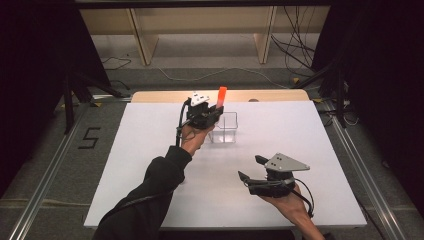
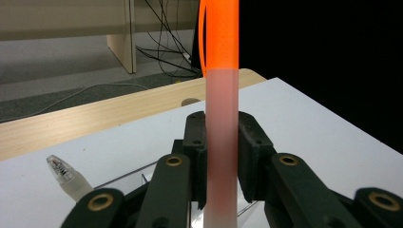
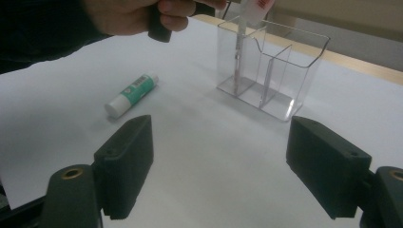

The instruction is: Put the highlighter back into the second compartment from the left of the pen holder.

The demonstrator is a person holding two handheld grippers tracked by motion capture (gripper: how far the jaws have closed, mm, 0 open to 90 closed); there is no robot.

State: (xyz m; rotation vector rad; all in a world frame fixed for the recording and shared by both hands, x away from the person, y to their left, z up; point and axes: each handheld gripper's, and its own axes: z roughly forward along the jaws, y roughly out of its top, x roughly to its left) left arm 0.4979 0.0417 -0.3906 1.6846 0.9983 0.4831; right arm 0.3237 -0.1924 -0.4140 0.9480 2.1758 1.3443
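Currently left claw [image 2: 222, 156] clamped on one orange-capped pen [image 2: 221, 118], upright over one clear divided organizer [image 3: 273, 66] at far centre of bench [image 1: 150, 150]; right claw [image 3: 233, 166] wide open, empty, near right; one glue stick [image 3: 131, 94], label unreadable.

A large dark figure "5" [image 1: 89, 137] is marked on the grey floor just left of the white table [image 1: 150, 150]. The glue stick [image 3: 131, 94] lying on that table carries a green label with a barcode, its print too small to read. The clear pen tip [image 2: 61, 169] beside the left gripper's jaws bears dark, blurred lettering.
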